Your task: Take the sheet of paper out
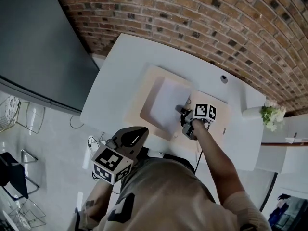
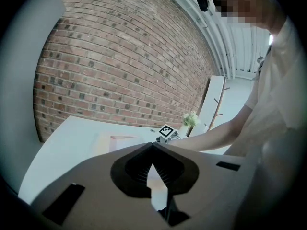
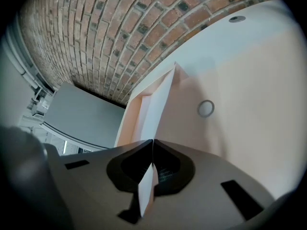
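Matt white paper [image 1: 168, 105], rough brick wall [image 1: 192, 13]

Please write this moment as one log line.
right gripper: shut on sheet of paper | sheet edge raised over tray | left gripper: shut, empty

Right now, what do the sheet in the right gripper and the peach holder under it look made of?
Sheet: thin matte white paper, likely; it bows on edge, pinched in the right gripper. Peach holder: smooth, flat, with a round snap; plastic or coated card, cannot tell which.
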